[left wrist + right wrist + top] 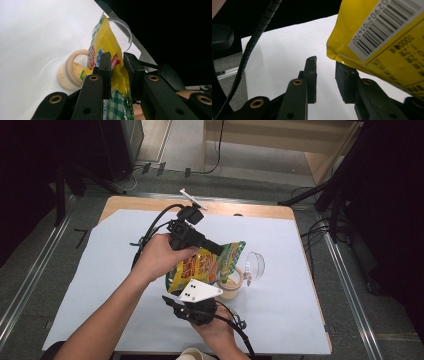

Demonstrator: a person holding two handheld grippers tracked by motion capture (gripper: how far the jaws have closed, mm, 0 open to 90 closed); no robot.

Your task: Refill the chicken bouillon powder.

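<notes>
A yellow snack bag (207,265) hangs tilted over a small open jar (232,287) of tan powder near the middle of the table. My left gripper (216,249) comes in from the upper left and is shut on the bag (112,45), which sits pinched between its pads, with the jar (71,75) below. My right gripper (325,72), under its grey plate (200,291), sits just below the bag. Its jaws stand apart with nothing between them. The bag's barcoded lower corner (382,42) hangs just above the right-hand pad (345,80).
A clear plastic lid (255,265) stands on edge just right of the jar. A white sheet (100,285) covers the wooden table (150,202). A pale cup rim (192,354) shows at the near edge. Stand legs and cables lie on the floor around the table.
</notes>
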